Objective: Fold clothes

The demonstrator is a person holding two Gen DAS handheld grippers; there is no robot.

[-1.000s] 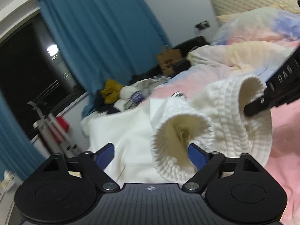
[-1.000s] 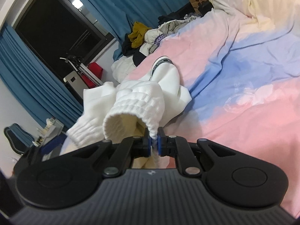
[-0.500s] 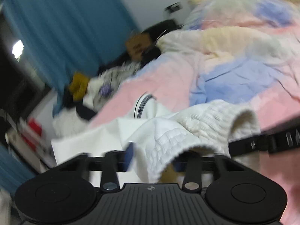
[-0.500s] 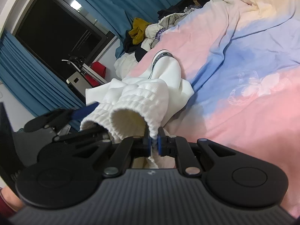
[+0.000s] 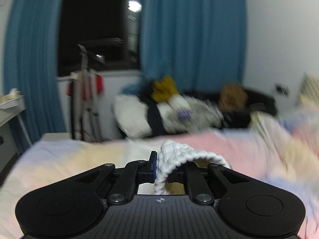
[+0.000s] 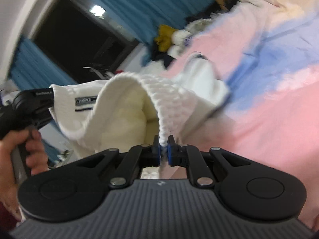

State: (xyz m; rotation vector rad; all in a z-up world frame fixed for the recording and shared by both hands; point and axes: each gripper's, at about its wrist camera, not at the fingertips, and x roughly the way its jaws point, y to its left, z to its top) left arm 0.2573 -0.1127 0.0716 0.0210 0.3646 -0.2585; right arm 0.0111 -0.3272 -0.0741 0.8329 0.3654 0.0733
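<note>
A: Right gripper (image 6: 163, 153)?
B: Pinched tight on the ribbed hem of the white sweater (image 6: 123, 107), blue pads pressing the knit from both sides.

A: Left gripper (image 5: 157, 165)?
B: Clamped on another part of the same ribbed edge, the knit arching up and over the right-hand finger. Seen in the right view too, at the far left, gripping the hem beside a small sewn label (image 6: 85, 101), with a hand (image 6: 24, 149) wrapped round its handle.

A: Sweater's place?
B: Lifted between the two grippers, hem stretched open like a mouth, creamy inner side showing. Rest of it trailing down onto the bed (image 6: 269, 109), on the pink, blue and cream duvet.

A: Containers anywhere?
B: One brown paper bag (image 5: 232, 96) at the far side of the bed, against the wall; contents too blurred to tell. Loose pile of clothes (image 5: 169, 109) next to it, a mustard piece on top, in no container.

A: Beyond that?
B: Blue curtains (image 5: 191, 39) either side of a dark window (image 5: 99, 29), a rack (image 5: 85, 91) below with something red hanging.
</note>
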